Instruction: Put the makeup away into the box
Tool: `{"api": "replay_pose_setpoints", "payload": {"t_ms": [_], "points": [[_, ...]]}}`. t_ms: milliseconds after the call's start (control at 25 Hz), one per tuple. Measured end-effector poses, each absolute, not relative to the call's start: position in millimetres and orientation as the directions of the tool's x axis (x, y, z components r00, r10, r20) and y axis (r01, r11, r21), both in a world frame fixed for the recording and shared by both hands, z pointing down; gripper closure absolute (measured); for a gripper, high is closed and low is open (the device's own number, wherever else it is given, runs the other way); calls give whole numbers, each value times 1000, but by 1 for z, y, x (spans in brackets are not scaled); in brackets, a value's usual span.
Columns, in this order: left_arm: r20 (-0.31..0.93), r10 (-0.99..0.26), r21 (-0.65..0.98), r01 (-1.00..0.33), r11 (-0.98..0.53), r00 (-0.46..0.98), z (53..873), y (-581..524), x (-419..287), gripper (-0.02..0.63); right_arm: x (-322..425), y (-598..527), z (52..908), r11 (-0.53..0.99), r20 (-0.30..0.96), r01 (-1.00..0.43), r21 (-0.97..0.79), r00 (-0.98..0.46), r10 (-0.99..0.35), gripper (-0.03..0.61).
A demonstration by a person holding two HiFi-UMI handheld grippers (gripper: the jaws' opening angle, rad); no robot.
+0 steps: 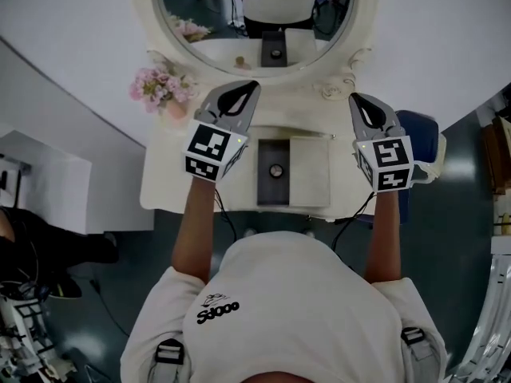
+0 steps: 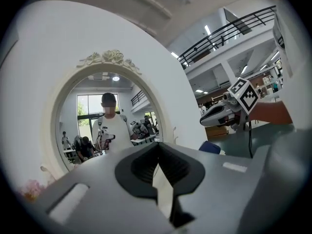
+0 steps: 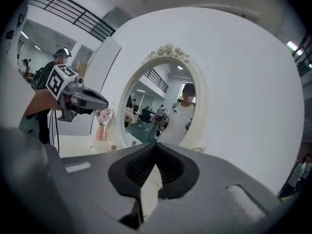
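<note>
A cream box (image 1: 308, 171) sits mid-table below the oval mirror (image 1: 255, 10). Its left half is open and dark, with a small round item (image 1: 276, 170) lying inside. My left gripper (image 1: 246, 90) is held above the table to the left of the box, shut with nothing between its jaws. My right gripper (image 1: 359, 102) is held to the right of the box, also shut and empty. In the left gripper view my left gripper (image 2: 157, 147) points level at the mirror (image 2: 107, 126). In the right gripper view my right gripper (image 3: 156, 147) points the same way.
The cream vanity table (image 1: 160, 186) stands against a curved white wall. A vase of pink flowers (image 1: 160, 86) is at the table's back left. A blue chair (image 1: 421, 130) is beside the table on the right. White furniture (image 1: 48, 182) stands on the left.
</note>
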State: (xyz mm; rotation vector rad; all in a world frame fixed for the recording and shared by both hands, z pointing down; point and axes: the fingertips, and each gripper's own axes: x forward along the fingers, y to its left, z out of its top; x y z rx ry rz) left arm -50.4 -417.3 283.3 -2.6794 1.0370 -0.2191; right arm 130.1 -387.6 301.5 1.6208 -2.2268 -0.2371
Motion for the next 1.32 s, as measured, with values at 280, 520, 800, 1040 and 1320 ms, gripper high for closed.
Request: {"api": "replay_pose_setpoints", "payload": {"t_ms": [280,520,800,1040,1320], "points": [[-20,-665,-332,-632,-700,747,252,-406,-38,597,137,-373,267,292,118,-877,381,-267,-957,577],[-12,-651,-339,-615,-712,759,251,-404,-33,597,134,-374,265,303,119,-869,392,-279,-953,577],[11,-643,-336,-603,-724,766,258,-402,-31,597,130,-376,271,322,135,-862,392,-292,-947,577],[24,-644,-327,-602,-728,765,264,-402,-31,597,127,-375,275,328,148,-854,404,-293,-945,577],[29,-647,-313,-608,-730,762,270,-406,-33,597,124,-378,281,344,161,-851,396,-304,-939,577]]}}
